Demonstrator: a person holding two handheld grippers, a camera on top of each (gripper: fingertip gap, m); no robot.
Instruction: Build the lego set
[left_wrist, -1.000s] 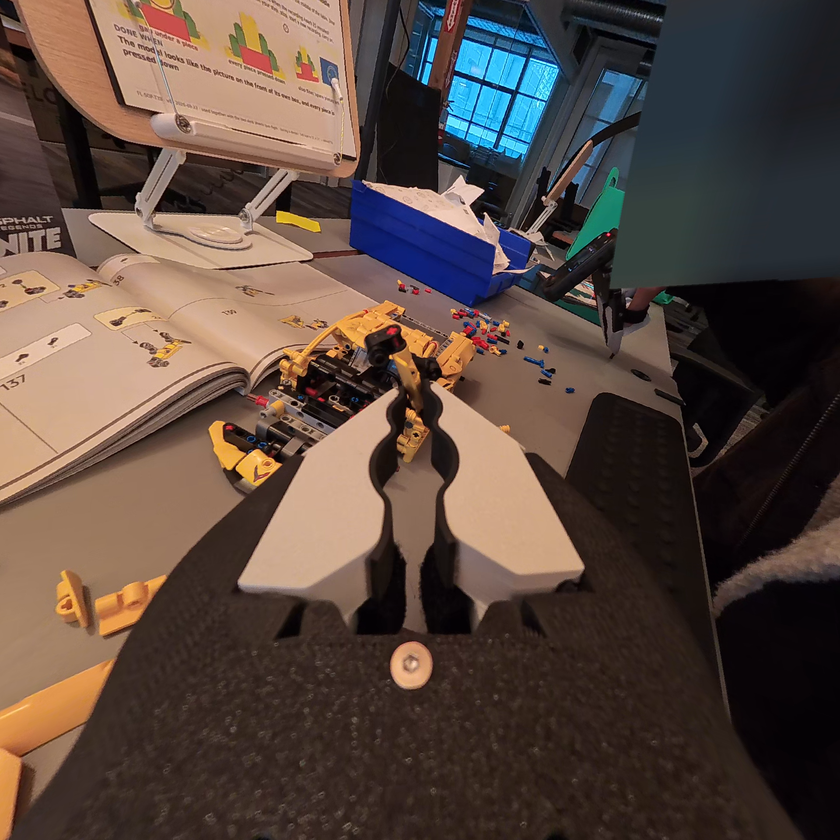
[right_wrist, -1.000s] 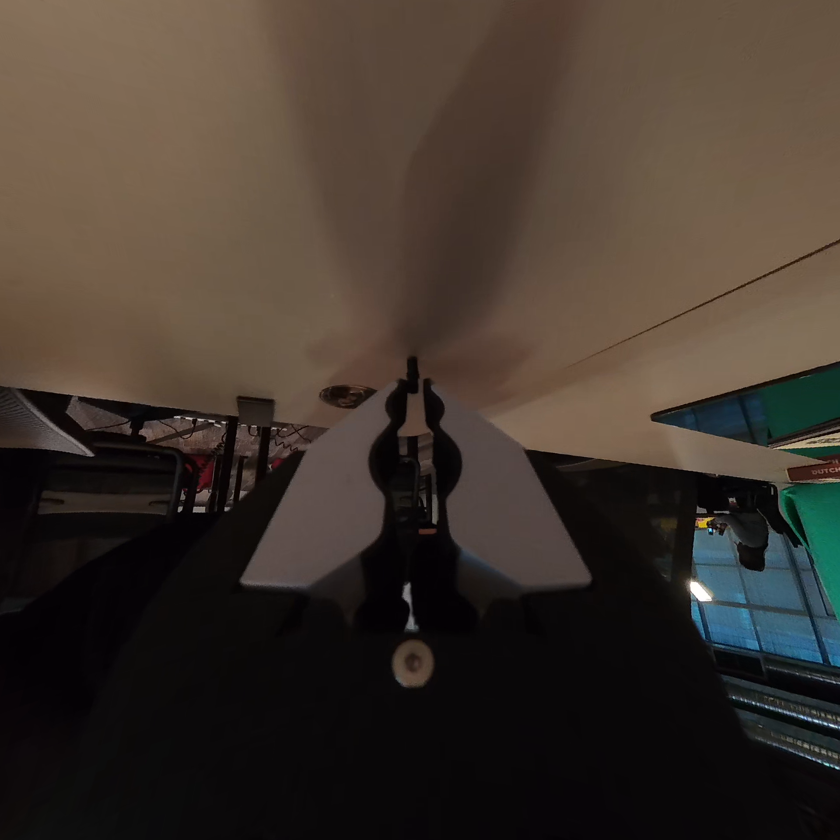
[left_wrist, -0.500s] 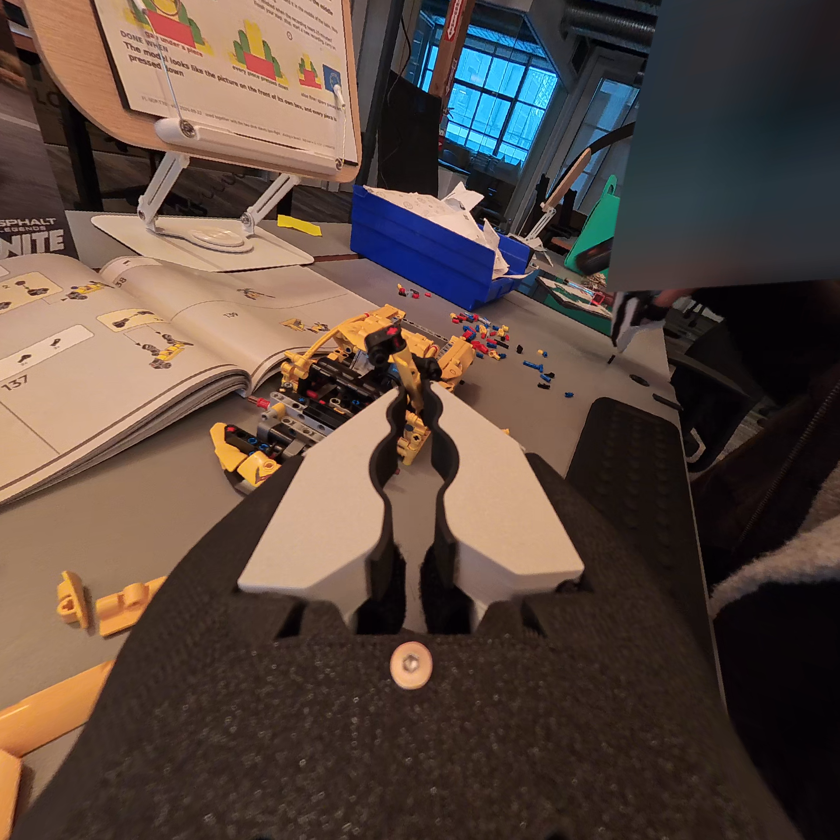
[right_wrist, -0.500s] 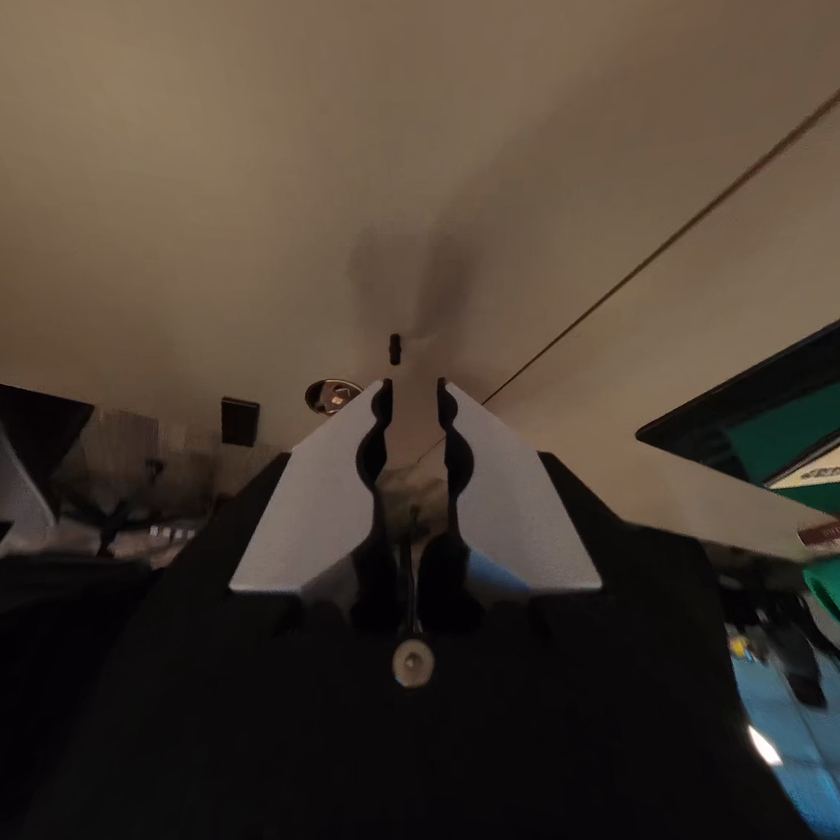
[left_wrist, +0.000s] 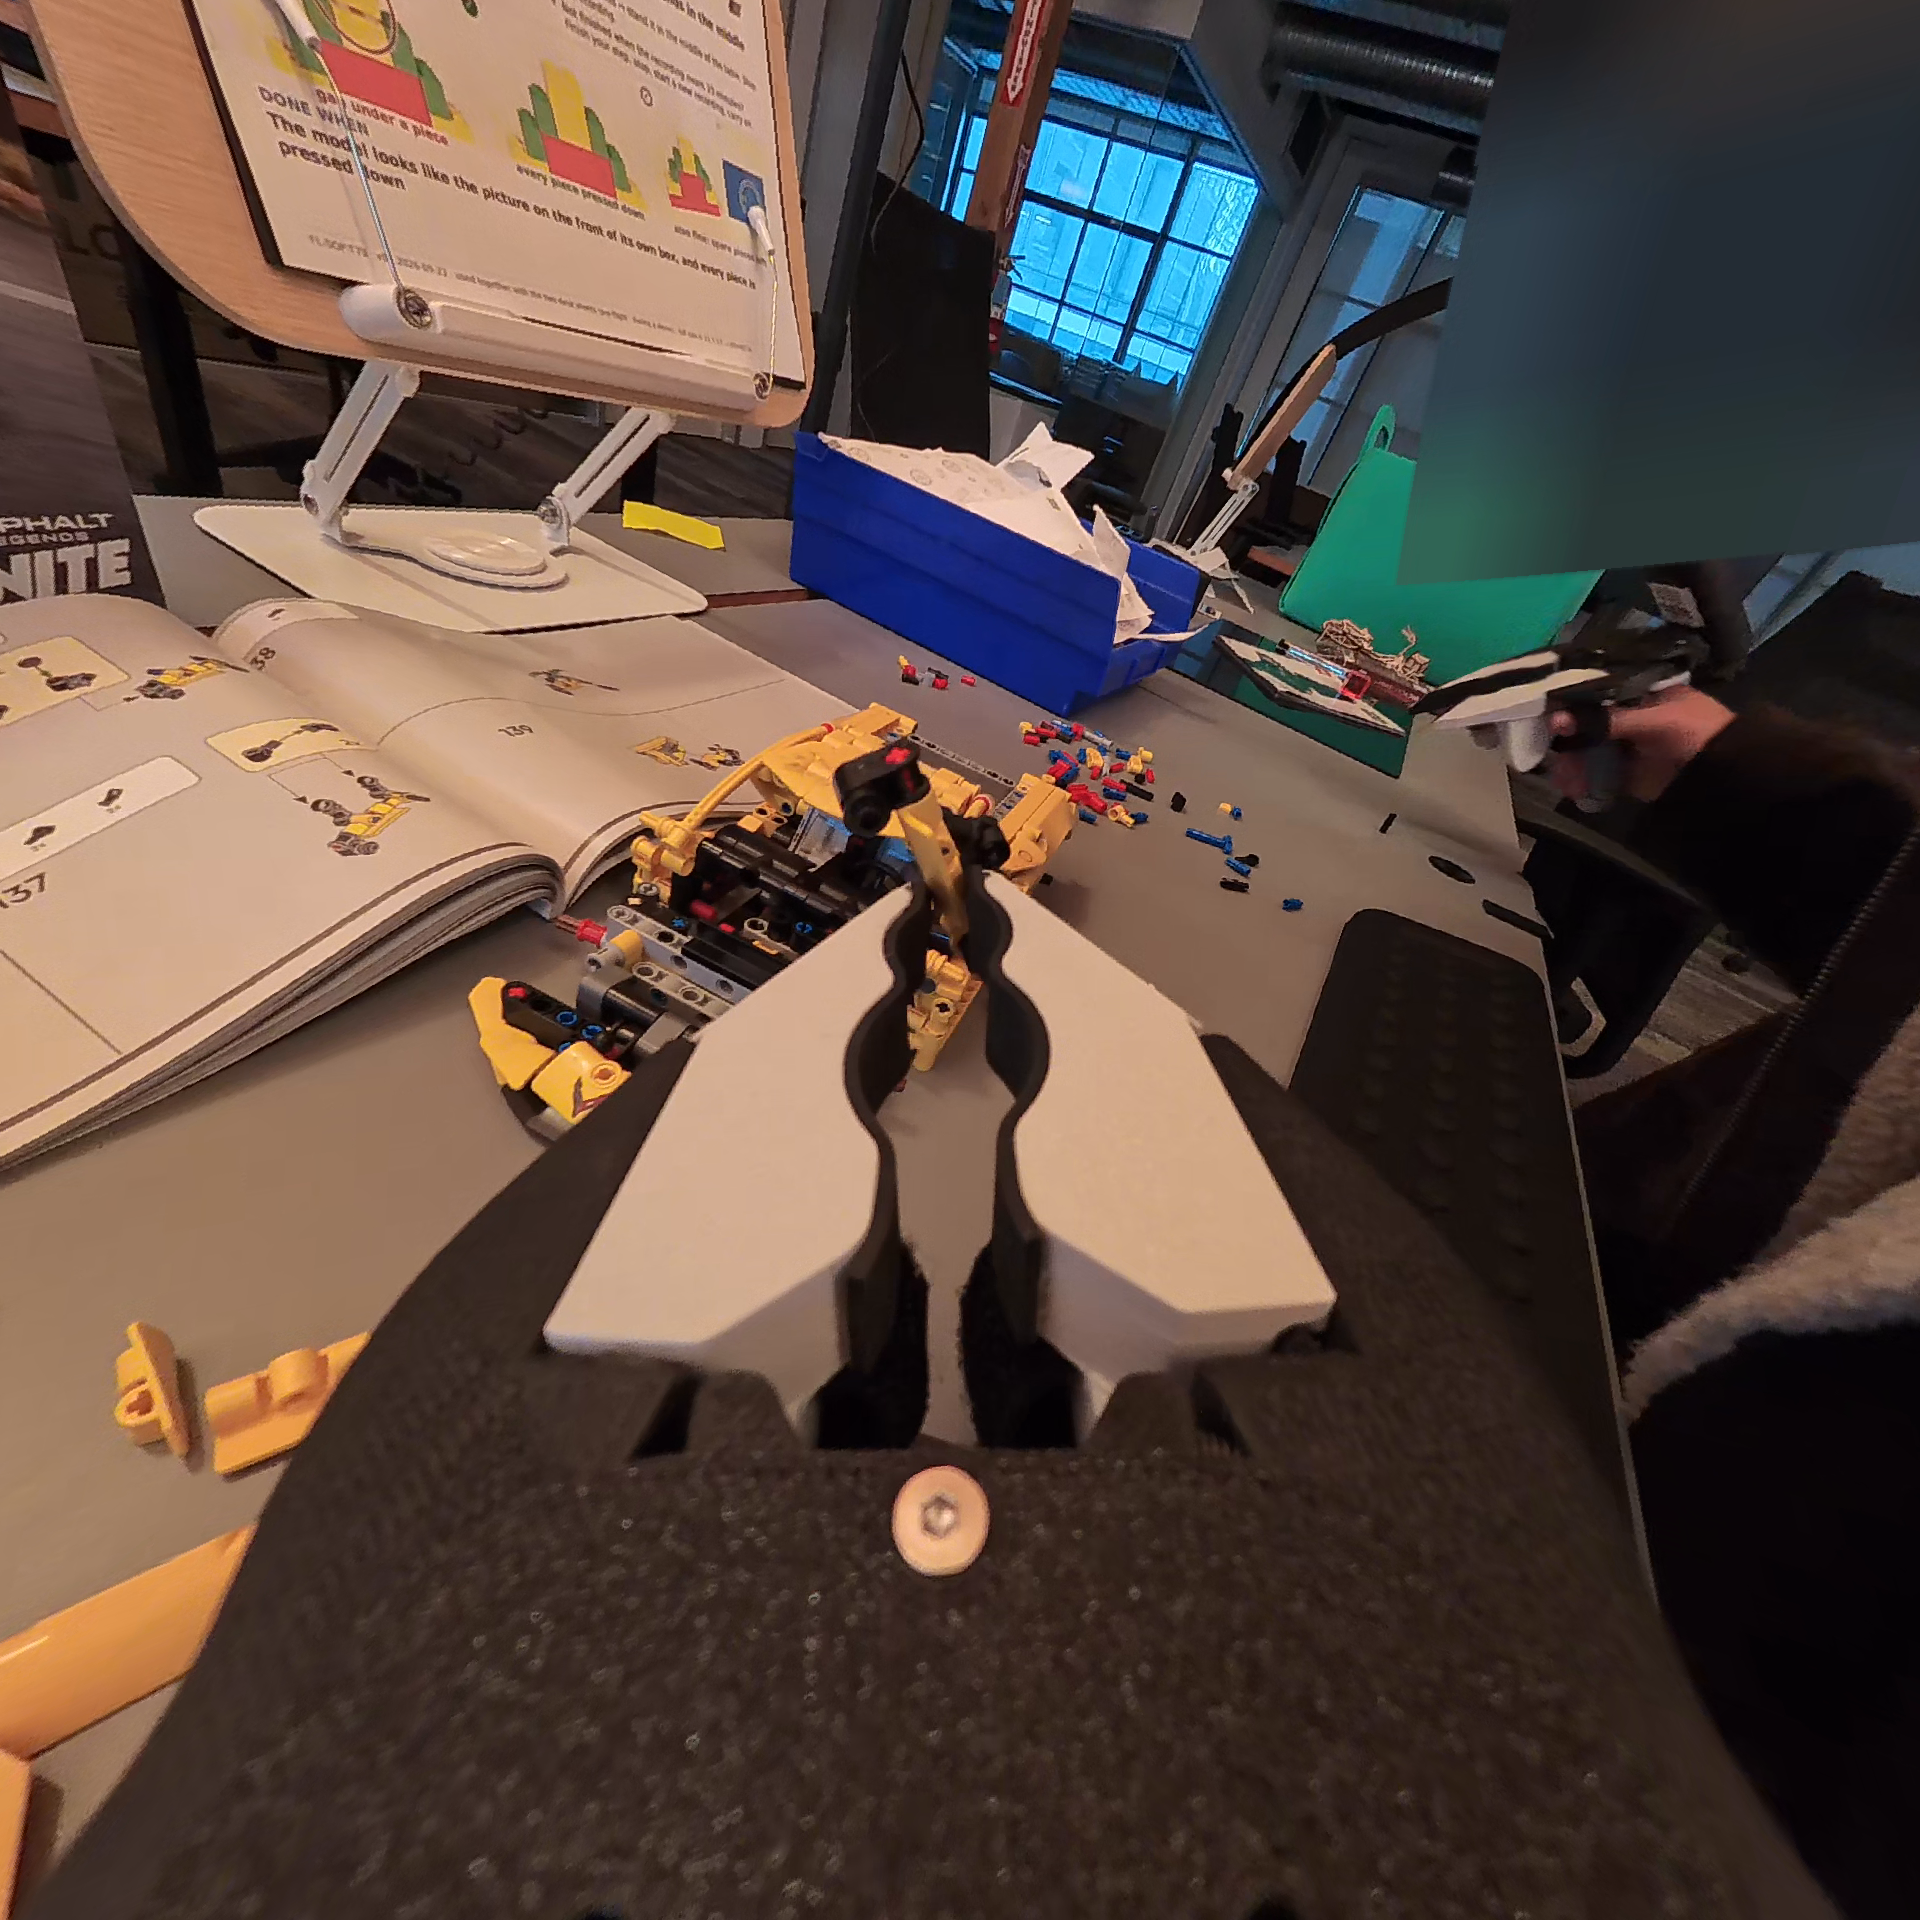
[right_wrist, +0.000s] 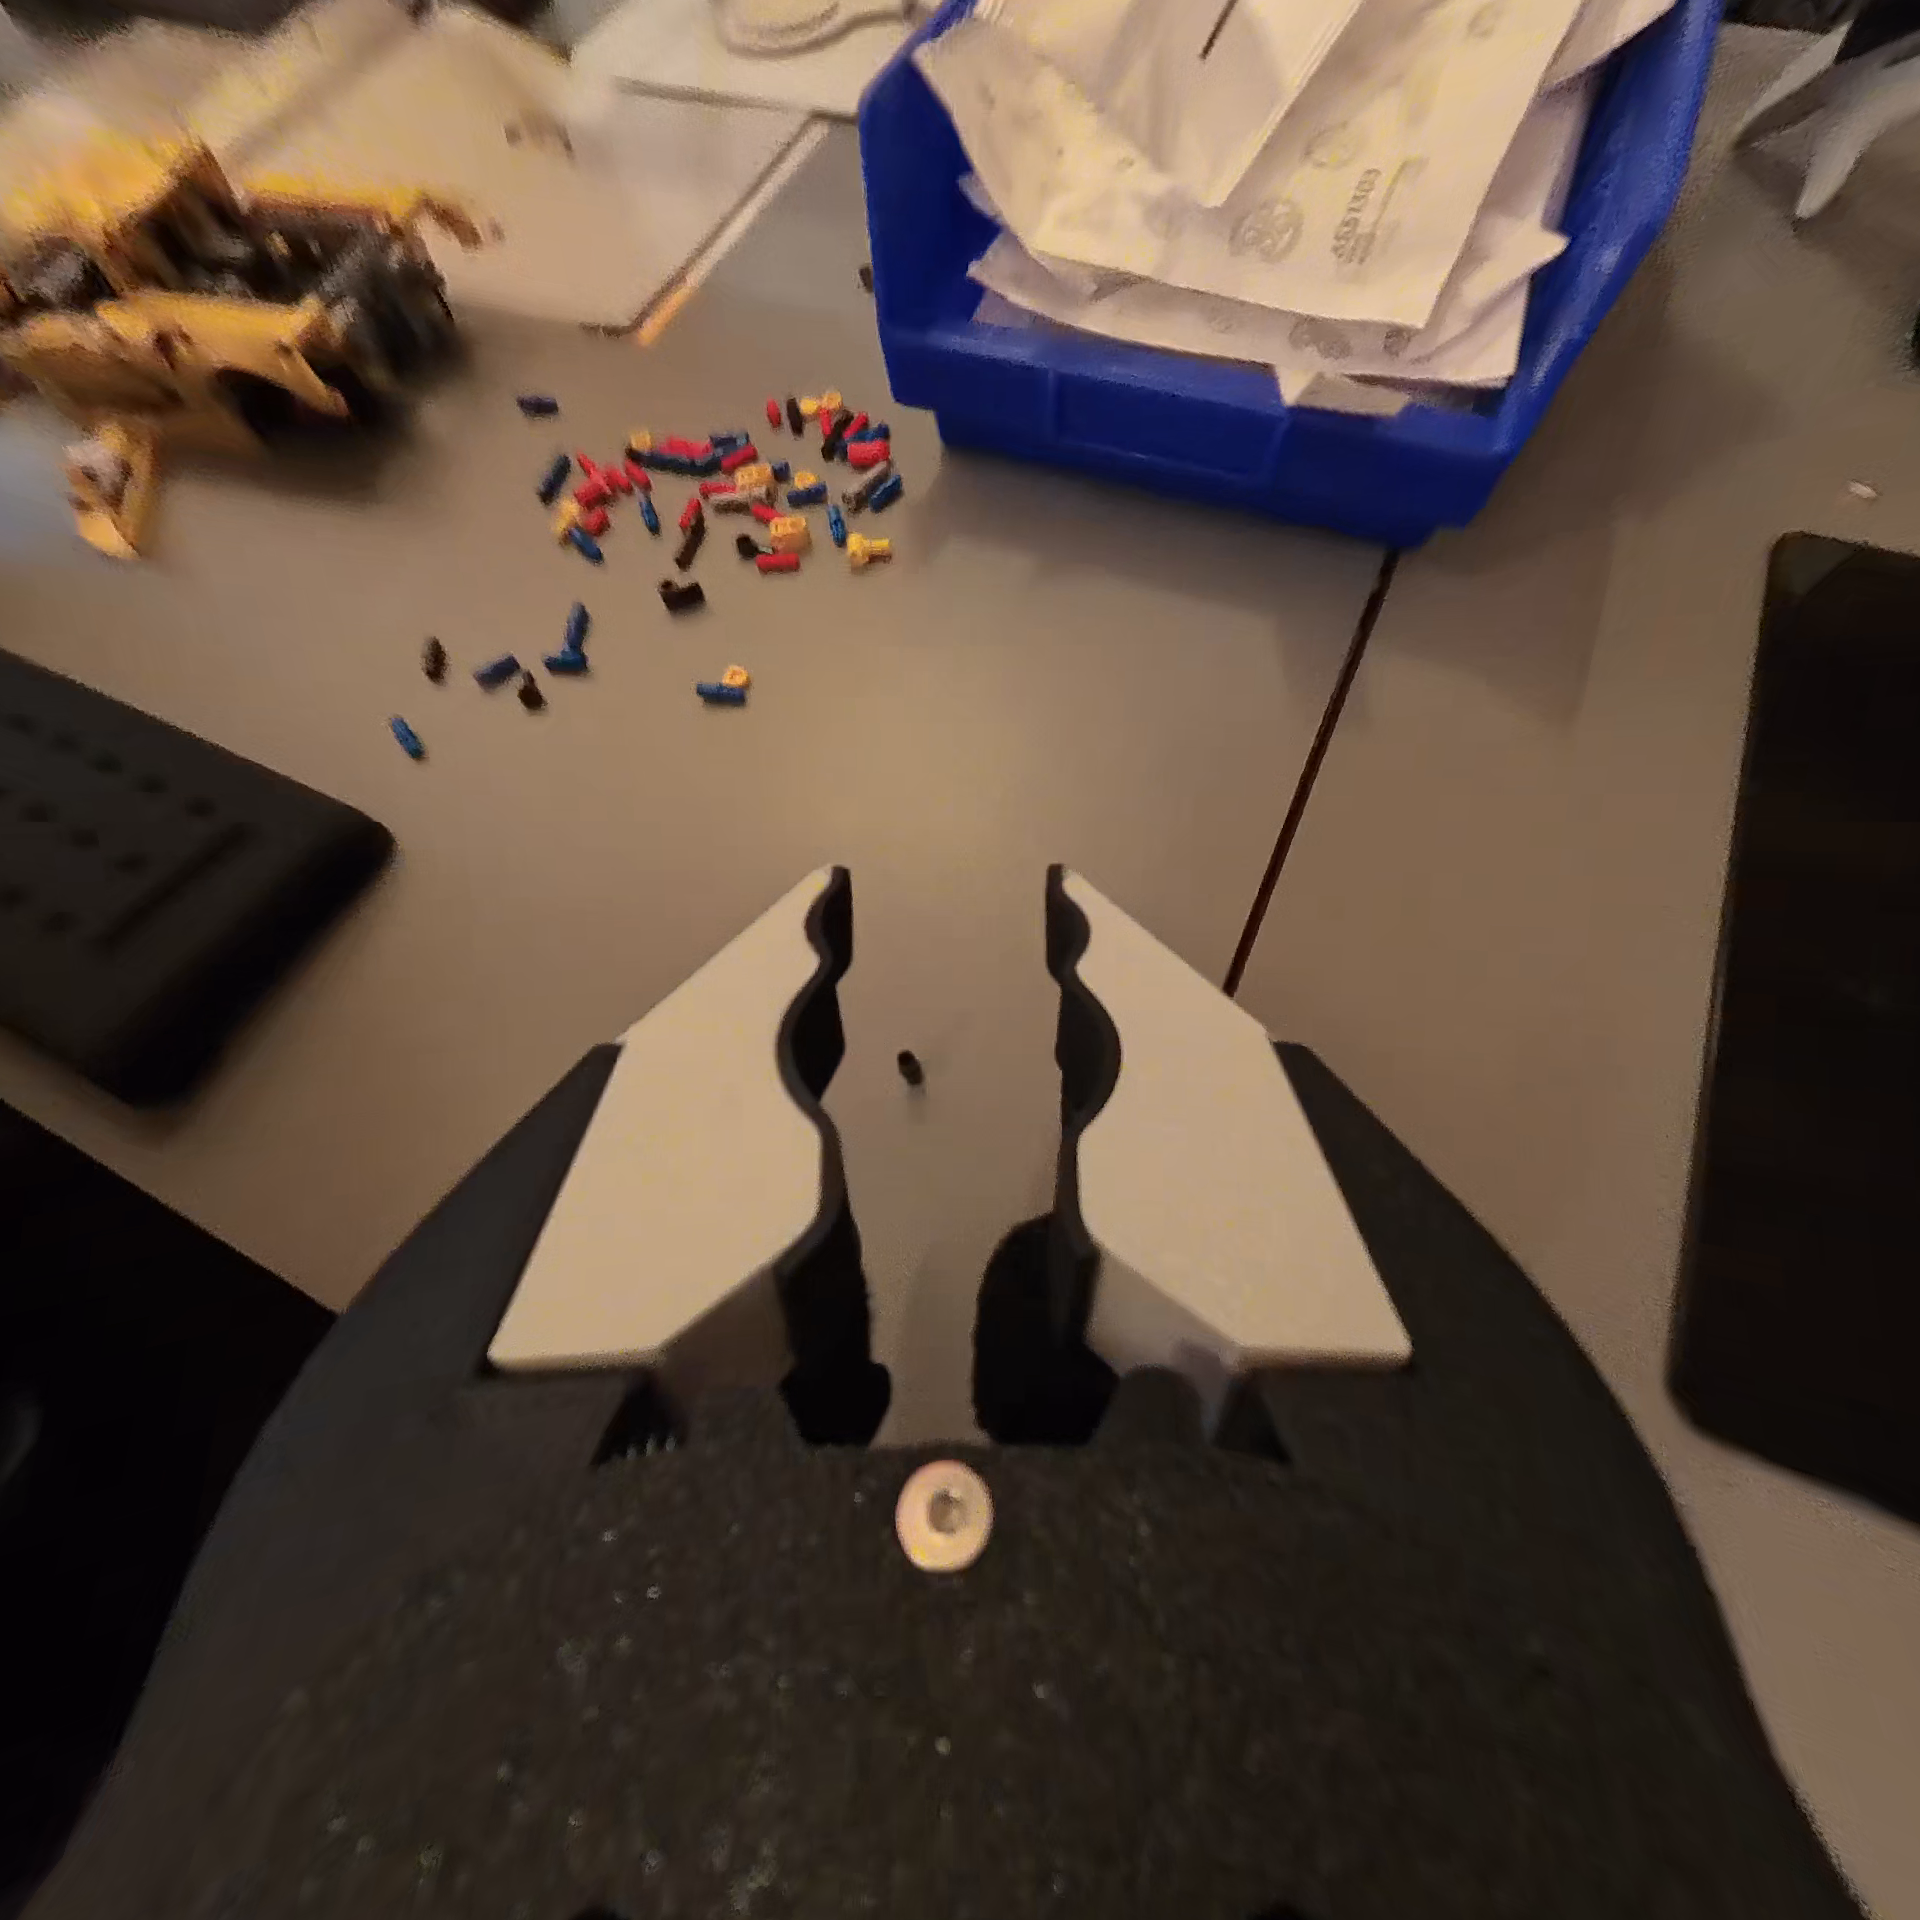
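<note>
Lego model (left_wrist: 831, 894), yellow and black and partly built, lies on the grey surface (left_wrist: 260, 1226) just beyond the left gripper (left_wrist: 948, 883), whose fingers (left_wrist: 769, 1122) are clenched on a thin yellow arm piece (left_wrist: 940, 862) sticking up from it. Loose yellow parts (left_wrist: 208, 1403) lie nearer, to the left. An open instruction book (left_wrist: 260, 790) touches the model's left side. The right gripper (right_wrist: 948, 883) hangs released over the surface, with a tiny black pin (right_wrist: 911, 1067) lying between its fingers (right_wrist: 686, 1132). Farther on are scattered small pieces (right_wrist: 717, 499), then a blue bin (right_wrist: 1195, 416) full of papers.
</note>
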